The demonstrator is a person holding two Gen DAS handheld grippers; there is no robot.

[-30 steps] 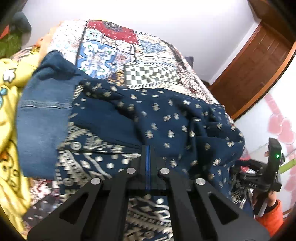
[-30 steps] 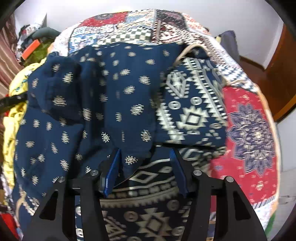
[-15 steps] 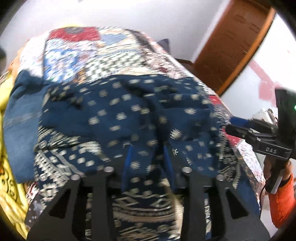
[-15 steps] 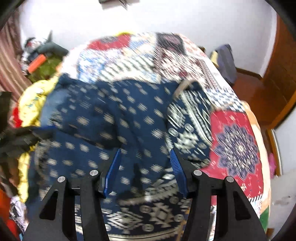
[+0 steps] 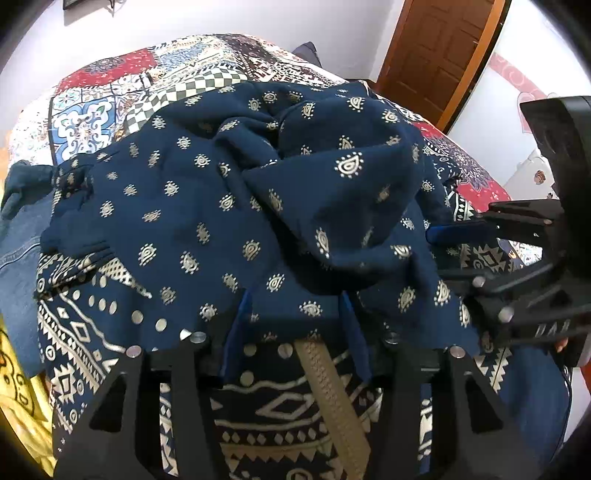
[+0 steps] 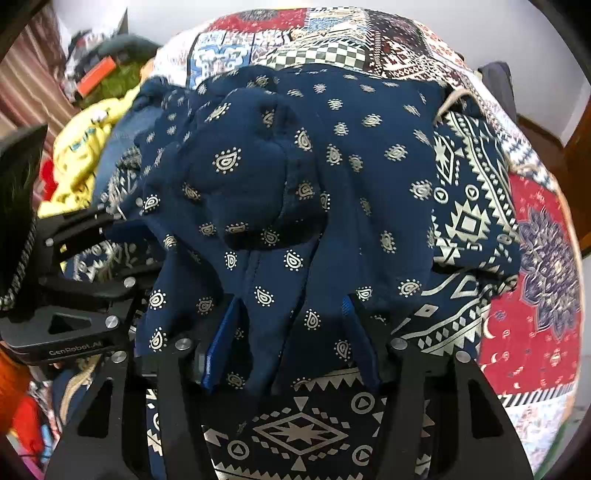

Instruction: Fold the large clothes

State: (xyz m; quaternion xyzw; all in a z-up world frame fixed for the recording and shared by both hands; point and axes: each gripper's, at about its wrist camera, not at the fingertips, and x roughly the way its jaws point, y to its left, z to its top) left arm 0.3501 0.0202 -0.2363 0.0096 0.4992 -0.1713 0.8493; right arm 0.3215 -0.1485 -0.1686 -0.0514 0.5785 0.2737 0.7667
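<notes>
Soft matt navy printed cloth garment (image 5: 207, 206), matt black plastic left tool (image 5: 291, 332), glossy wooden door (image 5: 439, 55)

White walls (image 5: 229, 14), wooden door (image 5: 439, 55)

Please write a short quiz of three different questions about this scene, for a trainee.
1. True or false: the left gripper has its fingers apart, with cloth between them.
2. What lies under the navy gold-dotted fabric garment?
A. patchwork quilt
B. bare floor
3. The right gripper is ____ (open/shut).

Key:
1. True.
2. A, the red, blue and checkered patchwork quilt.
3. Open.
</notes>
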